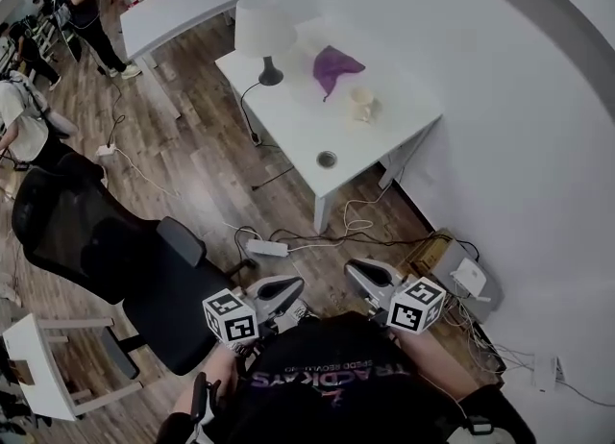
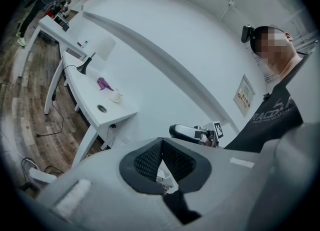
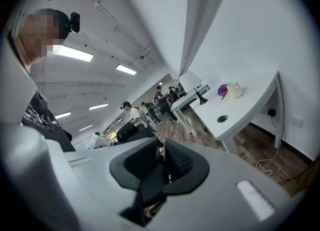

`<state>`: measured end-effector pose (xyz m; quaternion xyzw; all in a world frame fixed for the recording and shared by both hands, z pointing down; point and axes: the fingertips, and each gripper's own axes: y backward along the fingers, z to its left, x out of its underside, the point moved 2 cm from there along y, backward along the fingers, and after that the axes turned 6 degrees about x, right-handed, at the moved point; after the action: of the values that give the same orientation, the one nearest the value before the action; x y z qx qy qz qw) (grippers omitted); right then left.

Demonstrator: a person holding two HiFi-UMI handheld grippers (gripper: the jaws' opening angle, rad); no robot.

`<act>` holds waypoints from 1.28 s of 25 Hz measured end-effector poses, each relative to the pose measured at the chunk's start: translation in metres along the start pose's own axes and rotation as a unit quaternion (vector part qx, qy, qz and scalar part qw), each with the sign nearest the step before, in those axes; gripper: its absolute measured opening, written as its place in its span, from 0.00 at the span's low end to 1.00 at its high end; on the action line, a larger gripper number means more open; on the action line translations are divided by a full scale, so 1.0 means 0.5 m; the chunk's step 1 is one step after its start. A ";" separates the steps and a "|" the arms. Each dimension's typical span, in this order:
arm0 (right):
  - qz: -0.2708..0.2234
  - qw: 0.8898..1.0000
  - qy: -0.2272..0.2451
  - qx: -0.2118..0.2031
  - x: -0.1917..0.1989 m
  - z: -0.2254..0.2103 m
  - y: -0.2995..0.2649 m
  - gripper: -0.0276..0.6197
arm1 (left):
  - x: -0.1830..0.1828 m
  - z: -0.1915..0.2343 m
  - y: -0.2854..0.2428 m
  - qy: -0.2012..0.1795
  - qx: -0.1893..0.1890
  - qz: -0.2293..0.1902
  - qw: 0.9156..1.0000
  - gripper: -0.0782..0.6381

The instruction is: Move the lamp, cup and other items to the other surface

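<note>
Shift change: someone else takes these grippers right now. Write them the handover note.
Left gripper: shut, empty, held close to the body, well short of the desk.
Right gripper: looks shut, empty, also near the body.
Things: lamp, purple cloth and cup all sit on the white desk by the wall. The lamp's cord hangs off the desk edge.
Done: nothing moved yet.
Left: carry all three over. A second white table farther off is probably the target.
</note>
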<state>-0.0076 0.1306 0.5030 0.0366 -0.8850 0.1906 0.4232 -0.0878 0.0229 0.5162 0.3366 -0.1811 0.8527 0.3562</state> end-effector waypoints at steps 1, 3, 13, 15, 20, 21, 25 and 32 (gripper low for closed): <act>0.001 1.000 0.000 0.000 -0.004 0.002 -0.018 0.13 | -0.006 0.010 0.011 0.003 -0.004 -0.003 1.000 0.11; 0.006 1.000 0.000 0.001 -0.010 0.004 -0.047 0.13 | -0.012 0.027 0.034 0.009 -0.011 -0.011 1.000 0.11; 0.026 1.000 -0.001 0.003 -0.085 -0.049 -0.160 0.14 | -0.036 0.102 0.086 0.045 -0.065 -0.057 0.995 0.11; 0.031 0.999 0.004 -0.008 -0.105 -0.061 -0.179 0.14 | -0.046 0.113 0.075 0.047 -0.077 -0.063 0.994 0.11; 0.046 0.998 0.006 -0.042 -0.150 -0.105 -0.210 0.14 | -0.087 0.146 0.015 0.047 -0.098 -0.080 0.991 0.11; 0.049 0.998 0.007 -0.050 -0.163 -0.117 -0.210 0.14 | -0.096 0.151 -0.005 0.046 -0.101 -0.082 0.990 0.11; 0.051 0.996 0.010 -0.067 -0.217 -0.189 -0.192 0.14 | -0.138 0.185 -0.112 0.035 -0.114 -0.071 0.990 0.11; 0.053 0.997 -0.021 -0.043 -0.262 -0.366 -0.122 0.14 | -0.191 0.286 -0.323 -0.004 -0.129 -0.046 0.991 0.11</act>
<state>0.2246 0.1292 0.5260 -0.0244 -0.9017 0.1740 0.3951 0.1433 0.0079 0.5612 0.2995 -0.2753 0.8034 0.4348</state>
